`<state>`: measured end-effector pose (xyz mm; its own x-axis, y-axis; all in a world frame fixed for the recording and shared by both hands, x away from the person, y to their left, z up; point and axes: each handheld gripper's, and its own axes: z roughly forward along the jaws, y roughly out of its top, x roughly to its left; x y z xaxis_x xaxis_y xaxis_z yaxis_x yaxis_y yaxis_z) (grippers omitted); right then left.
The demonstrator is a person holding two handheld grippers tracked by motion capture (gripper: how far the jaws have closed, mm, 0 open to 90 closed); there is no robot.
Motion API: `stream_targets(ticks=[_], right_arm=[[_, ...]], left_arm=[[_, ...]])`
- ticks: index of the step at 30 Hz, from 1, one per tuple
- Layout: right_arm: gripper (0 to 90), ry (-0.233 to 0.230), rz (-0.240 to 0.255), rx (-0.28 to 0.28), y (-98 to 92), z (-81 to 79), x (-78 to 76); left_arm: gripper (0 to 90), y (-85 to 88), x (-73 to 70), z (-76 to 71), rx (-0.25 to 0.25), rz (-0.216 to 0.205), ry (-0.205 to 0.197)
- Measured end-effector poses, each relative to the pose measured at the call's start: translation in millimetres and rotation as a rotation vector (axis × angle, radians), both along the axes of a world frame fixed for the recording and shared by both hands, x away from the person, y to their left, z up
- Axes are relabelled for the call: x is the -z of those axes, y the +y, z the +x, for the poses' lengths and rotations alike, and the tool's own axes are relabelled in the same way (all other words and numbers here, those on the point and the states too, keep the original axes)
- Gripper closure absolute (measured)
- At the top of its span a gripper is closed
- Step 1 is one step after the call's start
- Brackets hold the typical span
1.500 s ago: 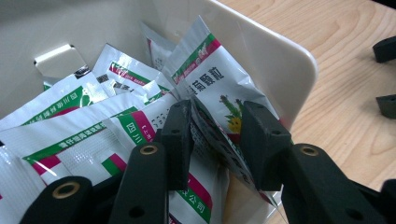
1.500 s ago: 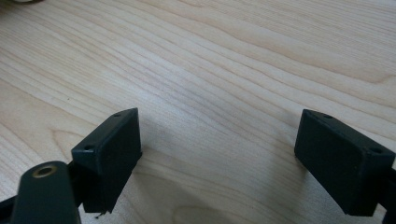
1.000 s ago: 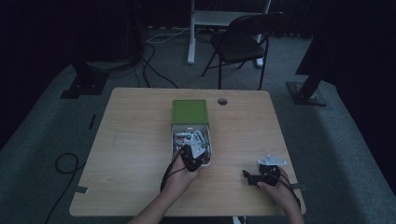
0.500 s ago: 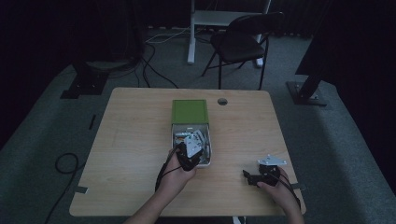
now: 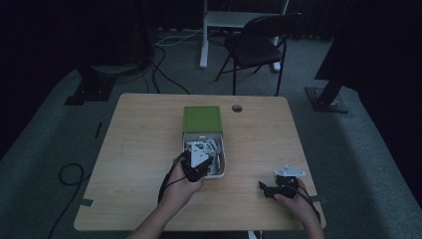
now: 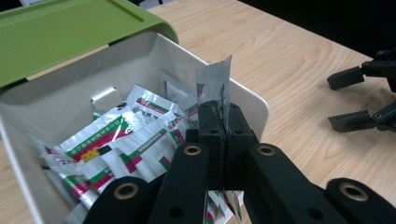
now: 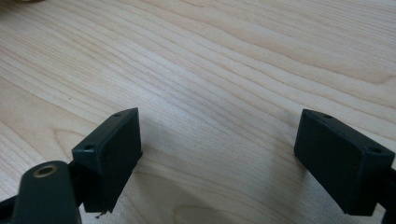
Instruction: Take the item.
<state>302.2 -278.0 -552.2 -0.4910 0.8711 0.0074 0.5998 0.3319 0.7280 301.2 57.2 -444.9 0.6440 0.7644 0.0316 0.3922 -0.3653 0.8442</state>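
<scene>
Left tool has drawn back, pinching a sachet over the box; right tool (resting) spread.

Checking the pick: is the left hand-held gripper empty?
No, the left hand-held gripper has its jaws closed on a silver sachet above the box.

Light wooden table, white box resting on it

Tongs agape — seemingly just above table
</scene>
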Motion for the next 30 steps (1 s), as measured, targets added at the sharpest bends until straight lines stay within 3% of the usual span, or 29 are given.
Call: stream_targets(ticks=[19, 30], right_arm=[[14.4, 0.0, 0.001, -0.007, 0.3, -0.1, -0.1], [14.4, -0.001, 0.0, -0.008, 0.2, 0.0, 0.0]], left_arm=[[89.4, 35.8, -36.8, -11.7, -0.025, -0.05, -0.101], [89.4, 61.4, -49.5, -26.3, -0.04, -0.089, -0.154]])
